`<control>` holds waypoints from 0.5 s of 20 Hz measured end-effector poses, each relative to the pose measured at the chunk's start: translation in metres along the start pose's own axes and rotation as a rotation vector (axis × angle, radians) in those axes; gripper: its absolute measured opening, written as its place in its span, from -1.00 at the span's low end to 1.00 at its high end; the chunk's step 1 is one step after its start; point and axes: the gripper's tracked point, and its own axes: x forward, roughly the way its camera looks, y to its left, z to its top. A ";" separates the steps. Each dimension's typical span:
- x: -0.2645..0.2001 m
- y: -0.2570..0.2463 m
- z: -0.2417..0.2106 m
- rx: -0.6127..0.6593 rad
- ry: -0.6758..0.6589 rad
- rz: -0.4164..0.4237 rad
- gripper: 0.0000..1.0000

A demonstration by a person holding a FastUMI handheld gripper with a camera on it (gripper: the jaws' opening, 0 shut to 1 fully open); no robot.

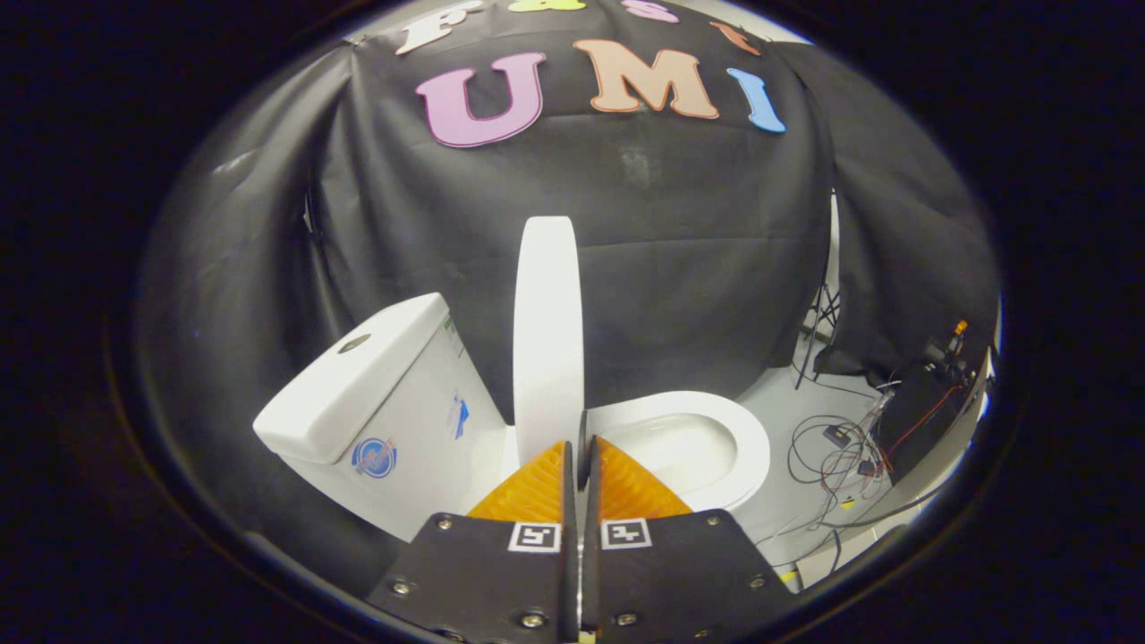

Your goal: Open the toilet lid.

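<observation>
Gripper [580, 447] low and centred, fingers pressed together with only a hairline slit between the pads, nothing held between them. Fingertips [617, 470] just short of the toilet, almost touching the base of the raised lid; contact cannot be told.

Toilet lid [547, 331] already up, standing on edge and seen nearly side-on as a tall white slab with a rounded top, straight ahead of the fingers at twelve o'clock. Upright or close to it, tipped only a little toward the cistern.

Toilet seat [747, 447] down on the bowl, a white oval ring reaching out from the lid's foot toward two o'clock of the fingertips. Glossy white bowl [680, 443] open inside the ring.

Cistern [376, 402] at ten o'clock of the fingers, just beside the lid, white and boxy, round flush button [354, 343] on its top, a round blue sticker [374, 457] on the side facing the camera and smaller stickers nearer the lid.

Black cloth wall [680, 268] hanging behind everything, from nine o'clock round to three.

Pale floor [787, 394] at three o'clock of the seat, with a loose tangle of thin cables [836, 452] lying on it, well apart from the toilet. Dark equipment with wires [930, 394] farther out the same way; details too small to tell.
</observation>
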 end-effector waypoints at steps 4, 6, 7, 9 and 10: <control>0.003 0.009 -0.010 -0.027 0.025 0.017 -0.96; 0.003 0.013 -0.012 -0.021 0.034 0.030 -0.95; 0.004 0.015 -0.012 -0.021 0.039 0.034 -0.95; 0.004 0.020 -0.014 -0.025 0.034 0.036 -0.95; 0.006 0.022 -0.013 -0.034 0.027 0.037 -0.96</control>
